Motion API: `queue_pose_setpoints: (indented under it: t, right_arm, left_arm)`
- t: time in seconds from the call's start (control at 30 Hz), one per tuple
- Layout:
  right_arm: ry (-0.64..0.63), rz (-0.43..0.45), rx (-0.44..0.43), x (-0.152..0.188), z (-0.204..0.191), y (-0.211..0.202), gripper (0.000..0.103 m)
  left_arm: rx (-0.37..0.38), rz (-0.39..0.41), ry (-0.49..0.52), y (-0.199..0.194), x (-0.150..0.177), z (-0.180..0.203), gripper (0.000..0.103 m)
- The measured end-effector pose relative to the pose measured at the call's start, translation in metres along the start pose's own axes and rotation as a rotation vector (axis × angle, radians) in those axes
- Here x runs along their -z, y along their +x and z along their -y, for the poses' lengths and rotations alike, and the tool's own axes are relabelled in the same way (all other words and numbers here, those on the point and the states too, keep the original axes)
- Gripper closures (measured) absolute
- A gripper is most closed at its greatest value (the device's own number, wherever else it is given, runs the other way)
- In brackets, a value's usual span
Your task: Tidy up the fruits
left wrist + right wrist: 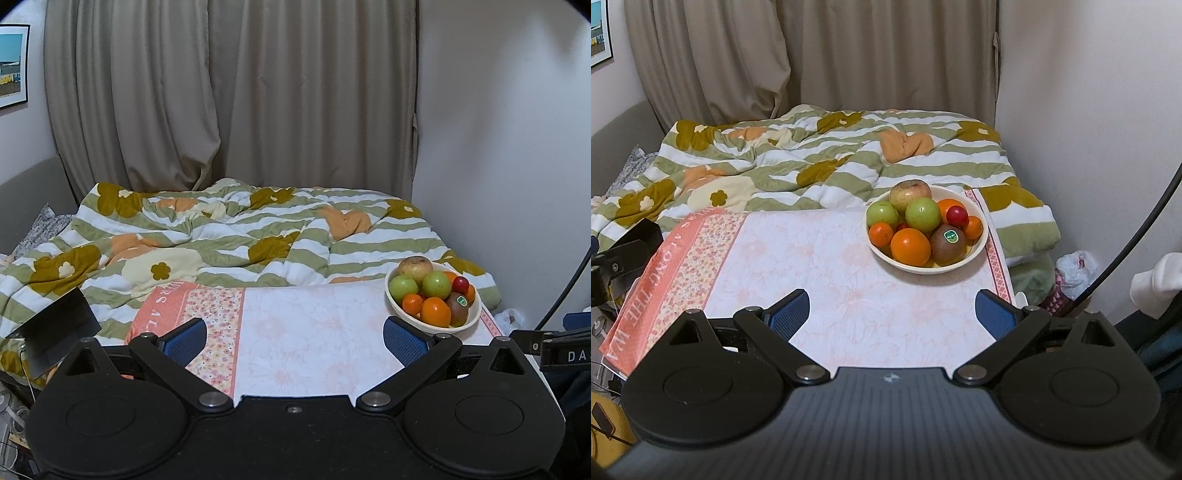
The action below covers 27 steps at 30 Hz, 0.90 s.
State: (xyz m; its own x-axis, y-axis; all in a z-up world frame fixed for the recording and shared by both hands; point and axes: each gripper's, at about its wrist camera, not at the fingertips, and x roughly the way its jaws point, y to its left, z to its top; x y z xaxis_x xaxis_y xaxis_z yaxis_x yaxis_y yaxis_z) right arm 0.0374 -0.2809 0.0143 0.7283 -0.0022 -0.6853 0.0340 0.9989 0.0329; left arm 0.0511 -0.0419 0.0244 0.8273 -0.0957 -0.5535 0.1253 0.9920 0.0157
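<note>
A cream bowl point(975, 251) full of fruit stands at the far right of a table under a pink floral cloth point(820, 266). It holds a large orange point(910, 246), a kiwi point(947, 242) with a green sticker, two green apples point(922, 214), a brownish apple point(909, 194), a small red fruit point(956, 215) and small oranges. The bowl also shows in the left wrist view point(472, 321). My right gripper point(892, 314) is open and empty, near the table's front edge, short of the bowl. My left gripper point(293, 341) is open and empty, left of the bowl.
A bed with a green-striped flowered duvet point(812, 158) lies behind the table. Beige curtains point(849, 55) hang at the back, a white wall on the right. A plastic bag point(1075, 273) sits on the floor at right. A black device point(59, 328) stands at the table's left.
</note>
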Motion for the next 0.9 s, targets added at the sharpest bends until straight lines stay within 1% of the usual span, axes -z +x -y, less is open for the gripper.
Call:
queue_pose_setpoints:
  t: [0.33, 0.57, 0.73, 0.9]
  right_arm:
    - [0.001, 0.002, 0.004, -0.0008, -0.0012, -0.0012, 0.0]
    - [0.003, 0.005, 0.003, -0.0012, -0.0025, -0.0019, 0.0]
    - [0.013, 0.003, 0.002, -0.0022, -0.0029, -0.002, 0.0]
    - [0.018, -0.001, 0.002, -0.0039, -0.0042, -0.0013, 0.0]
  left_arm:
    - [0.0, -0.005, -0.003, 0.0009, 0.0012, -0.0003, 0.0]
    - [0.01, -0.008, -0.021, 0.0021, 0.0037, -0.0078, 0.0]
    - [-0.002, 0.012, 0.004, 0.0012, 0.0016, -0.0068, 0.0]
    - [-0.001, -0.001, 0.016, 0.0056, -0.0014, -0.0074, 0.0]
